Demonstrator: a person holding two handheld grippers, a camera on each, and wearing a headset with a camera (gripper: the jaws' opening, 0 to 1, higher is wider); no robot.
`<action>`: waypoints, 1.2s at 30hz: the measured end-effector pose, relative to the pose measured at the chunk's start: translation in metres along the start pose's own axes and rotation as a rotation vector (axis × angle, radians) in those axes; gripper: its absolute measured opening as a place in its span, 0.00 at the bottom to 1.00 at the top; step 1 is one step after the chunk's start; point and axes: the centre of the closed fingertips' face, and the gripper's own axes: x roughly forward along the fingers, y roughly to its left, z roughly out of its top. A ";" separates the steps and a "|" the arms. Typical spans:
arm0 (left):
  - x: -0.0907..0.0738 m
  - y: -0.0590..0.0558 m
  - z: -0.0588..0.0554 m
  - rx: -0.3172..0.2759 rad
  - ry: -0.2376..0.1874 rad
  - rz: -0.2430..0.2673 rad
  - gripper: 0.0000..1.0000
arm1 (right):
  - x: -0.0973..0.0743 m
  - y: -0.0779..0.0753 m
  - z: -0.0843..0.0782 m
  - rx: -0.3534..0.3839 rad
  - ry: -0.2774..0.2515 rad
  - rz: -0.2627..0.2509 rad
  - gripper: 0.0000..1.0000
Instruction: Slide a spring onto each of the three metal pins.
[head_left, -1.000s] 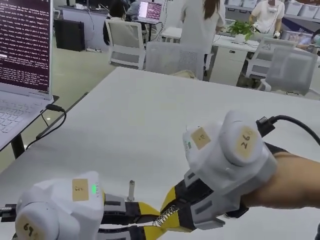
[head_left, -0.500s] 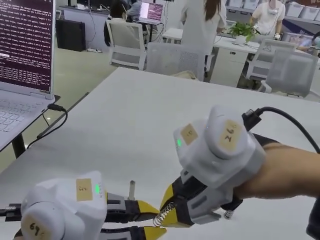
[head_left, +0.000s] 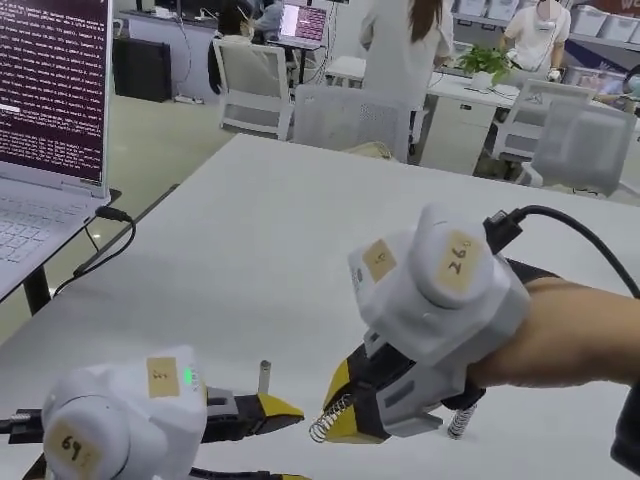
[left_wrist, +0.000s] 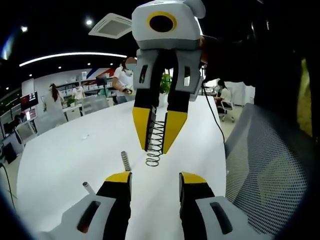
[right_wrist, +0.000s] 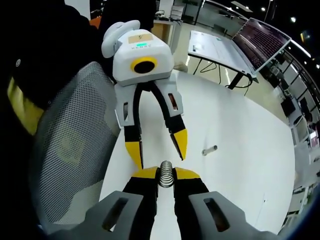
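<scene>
Between the fingers (right_wrist: 146, 175) of the right gripper (right_wrist: 166, 176) a spring (left_wrist: 154, 145) is clamped by one end. The rest of its coil juts free past the yellow tips, above the white tabletop (head_left: 300, 230). Facing it, the left gripper (left_wrist: 155, 181) has its fingers spread wide with nothing between them, their tips close to the spring's loose end but apart from it. Just beyond the left gripper a bare pin (head_left: 264, 377) stands upright on the tabletop. Farther along, near the right gripper, a sprung pin (left_wrist: 125, 161) stands with its coil seated down over it. A third pin I cannot make out. By my reading, one pin is finished and the held spring is the second, most likely meant for the bare pin. That would leave this placement and probably one more to do.
</scene>
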 end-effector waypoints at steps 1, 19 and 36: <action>0.000 0.001 -0.001 -0.007 0.002 0.003 0.39 | 0.000 0.000 0.000 0.001 0.000 0.001 0.08; -0.012 0.012 -0.021 -0.078 0.044 0.076 0.72 | -0.001 -0.006 0.002 -0.020 0.007 -0.004 0.08; -0.022 0.020 -0.028 -0.092 0.039 0.135 0.84 | -0.005 -0.027 0.008 -0.041 0.034 -0.012 0.08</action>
